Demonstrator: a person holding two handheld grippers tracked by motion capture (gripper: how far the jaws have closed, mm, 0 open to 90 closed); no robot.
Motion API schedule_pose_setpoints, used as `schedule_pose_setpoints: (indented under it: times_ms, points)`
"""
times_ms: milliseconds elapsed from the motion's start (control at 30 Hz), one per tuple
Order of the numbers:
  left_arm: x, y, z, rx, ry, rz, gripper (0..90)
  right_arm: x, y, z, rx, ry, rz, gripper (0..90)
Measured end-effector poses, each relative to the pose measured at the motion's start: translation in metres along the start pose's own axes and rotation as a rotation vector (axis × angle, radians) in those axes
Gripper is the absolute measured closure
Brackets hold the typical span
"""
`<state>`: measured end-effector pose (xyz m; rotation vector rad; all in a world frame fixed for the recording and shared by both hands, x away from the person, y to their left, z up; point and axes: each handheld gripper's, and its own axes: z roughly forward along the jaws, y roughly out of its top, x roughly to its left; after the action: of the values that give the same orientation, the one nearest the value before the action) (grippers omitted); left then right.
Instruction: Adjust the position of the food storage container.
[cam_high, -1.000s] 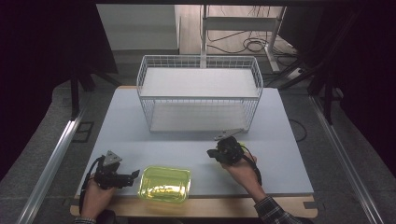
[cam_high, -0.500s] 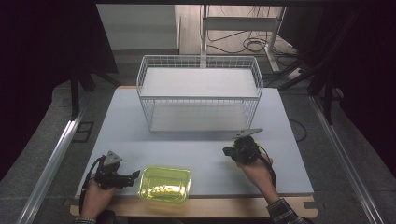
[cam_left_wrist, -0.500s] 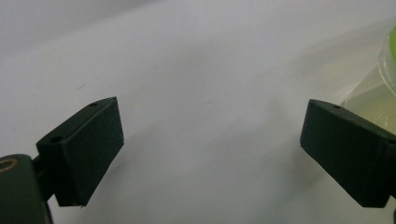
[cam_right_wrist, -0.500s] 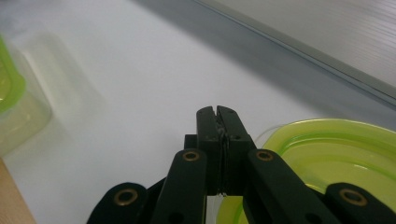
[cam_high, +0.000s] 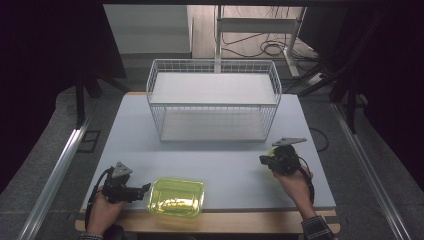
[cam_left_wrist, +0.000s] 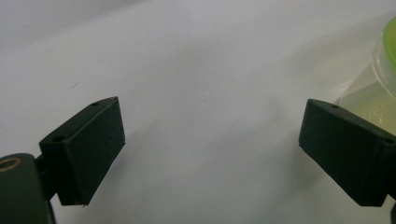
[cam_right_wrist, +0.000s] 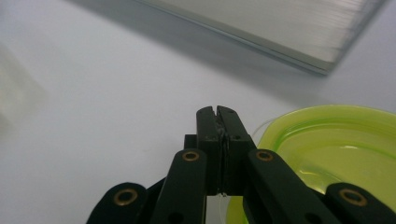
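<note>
Two grippers are seen over a grey table (cam_high: 220, 165). Near the front-left corner, the left gripper (cam_high: 146, 187) is held wide open, apparently aimed at the yellow-green plastic container (cam_high: 176, 196) just beside it at the front edge. Toward the right edge, the right gripper (cam_high: 262, 160) is closed, empty, near the white wire basket (cam_high: 214, 102).

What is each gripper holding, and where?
Left gripper: nothing, jaws open beside the yellow-green container. Right gripper: jaws shut; whether they pinch anything cannot be told.
</note>
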<state>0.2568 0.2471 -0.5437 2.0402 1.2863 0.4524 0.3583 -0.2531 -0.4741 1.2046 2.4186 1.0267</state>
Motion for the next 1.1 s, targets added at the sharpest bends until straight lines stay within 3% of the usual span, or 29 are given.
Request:
schedule_pose_setpoints:
  times_ms: [200,433,633,733,867,1100]
  points:
    - [-0.001,0.001,-0.001,0.010,0.004,-0.004,7.0,-0.010,-0.006,-0.006,-0.014,-0.024,0.036,88.1]
    - [-0.003,0.000,-0.011,0.016,0.016,0.002,10.5,0.002,-0.008,-0.011,-0.039,-0.003,0.013,87.4]
    - [-0.010,-0.006,-0.022,0.037,0.016,0.022,34.4,0.014,-0.011,-0.014,-0.046,0.018,-0.017,87.3]
    - [-0.016,-0.011,-0.030,0.039,-0.025,-0.004,52.9,0.023,-0.015,-0.016,-0.042,0.039,-0.029,87.4]
    - [-0.021,-0.014,-0.033,0.073,-0.082,0.014,74.1,0.033,-0.020,-0.015,-0.026,0.065,-0.043,87.4]
    - [-0.032,-0.017,-0.037,0.115,-0.126,0.051,88.6,0.052,-0.026,-0.012,-0.003,0.105,-0.047,88.3]
